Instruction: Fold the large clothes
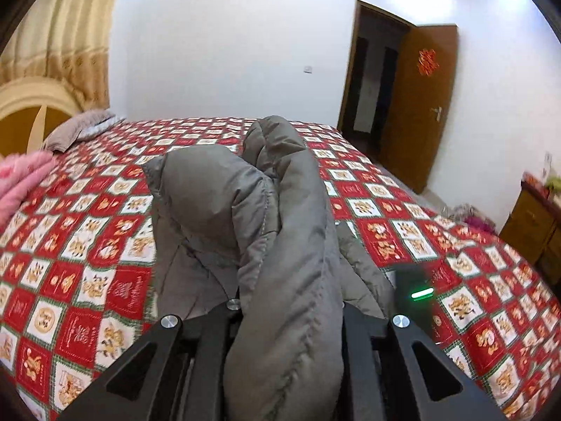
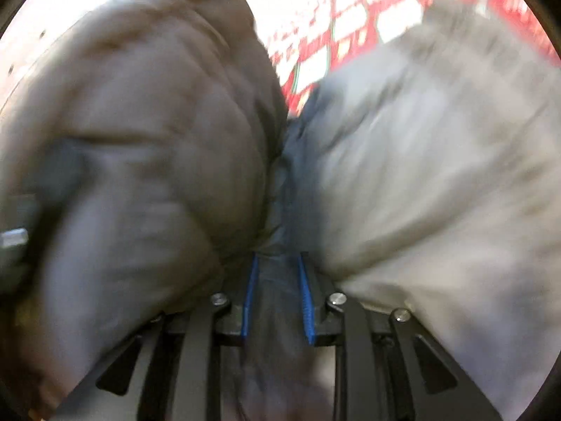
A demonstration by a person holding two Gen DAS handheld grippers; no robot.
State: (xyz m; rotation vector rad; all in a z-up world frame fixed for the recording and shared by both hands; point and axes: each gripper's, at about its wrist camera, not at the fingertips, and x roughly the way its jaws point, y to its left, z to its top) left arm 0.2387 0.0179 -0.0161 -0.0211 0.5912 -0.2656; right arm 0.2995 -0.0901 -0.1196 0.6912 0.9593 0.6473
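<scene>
A grey-olive padded jacket [image 1: 224, 193] lies bunched on the bed's red checked cover [image 1: 87, 231]. One thick fold runs back between my left gripper's [image 1: 291, 301] arms and hides the fingertips. That gripper is shut on this fold. In the blurred right wrist view the jacket [image 2: 140, 140] bulges on both sides. A darker strip of its fabric fills the narrow gap between the blue pads [image 2: 304, 298] of my right gripper [image 2: 278, 263], which is shut on it.
A pink blanket [image 1: 21, 182] and a grey pillow [image 1: 80, 129] lie at the bed's left by the headboard. An open brown door [image 1: 417, 105] and a wooden cabinet [image 1: 533, 224] stand at the right. A dark device with a green light [image 1: 420, 294] sits beside the jacket.
</scene>
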